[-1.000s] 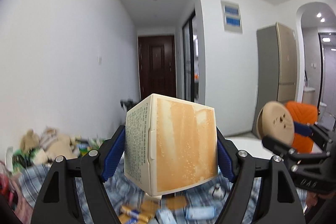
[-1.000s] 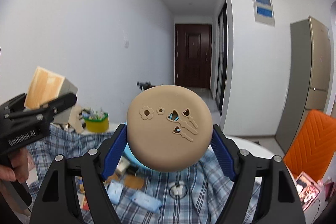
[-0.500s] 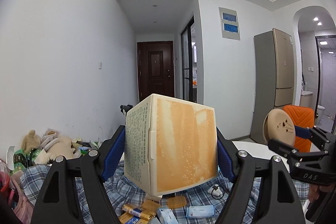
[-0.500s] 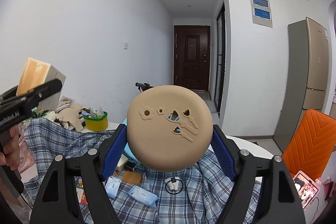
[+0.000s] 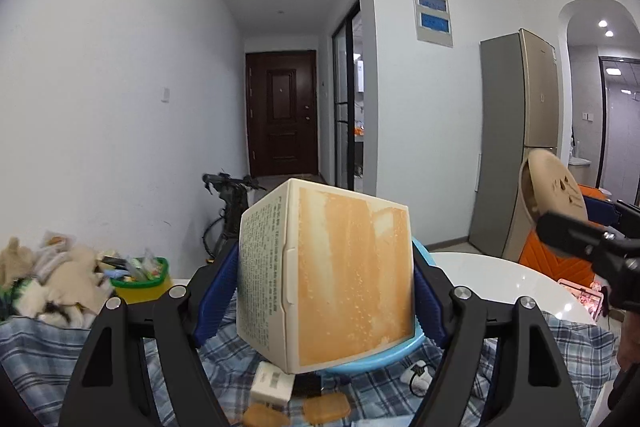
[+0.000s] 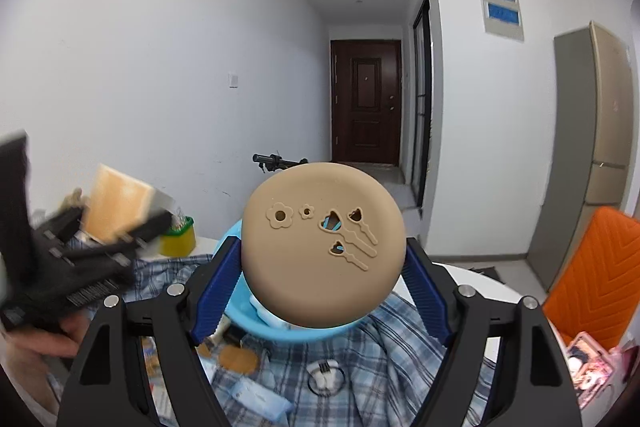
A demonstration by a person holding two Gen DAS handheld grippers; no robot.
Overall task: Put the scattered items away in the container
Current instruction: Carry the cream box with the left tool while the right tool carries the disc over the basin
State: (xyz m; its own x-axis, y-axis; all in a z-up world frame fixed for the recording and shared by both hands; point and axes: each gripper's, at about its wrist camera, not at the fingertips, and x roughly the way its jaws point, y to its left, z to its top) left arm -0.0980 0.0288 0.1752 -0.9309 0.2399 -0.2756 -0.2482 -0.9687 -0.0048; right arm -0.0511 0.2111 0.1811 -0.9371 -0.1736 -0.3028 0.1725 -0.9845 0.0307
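Note:
My left gripper (image 5: 325, 287) is shut on a cream and orange carton (image 5: 332, 279), held in the air above the near rim of a light blue basin (image 5: 380, 357). My right gripper (image 6: 322, 269) is shut on a tan round disc (image 6: 320, 251) with flower and heart cutouts, also raised over the blue basin (image 6: 280, 335). The basin sits on a blue plaid cloth (image 6: 392, 355). In the right wrist view the left gripper (image 6: 108, 239) and its carton (image 6: 118, 209) show blurred at the left. The disc (image 5: 554, 187) shows at the right of the left wrist view.
Small packets (image 6: 256, 397), a tan pad (image 6: 238, 355) and a white charger (image 5: 274, 383) lie on the cloth below the basin. A yellow-green tub (image 5: 140, 277) and plush toys (image 5: 52, 279) crowd the left. An orange chair (image 6: 600, 275) stands right of the white table (image 5: 492, 279).
Both grippers have moved forward and lower toward the basin, which now shows just under their loads. The left gripper moved more. Both grips are unchanged.

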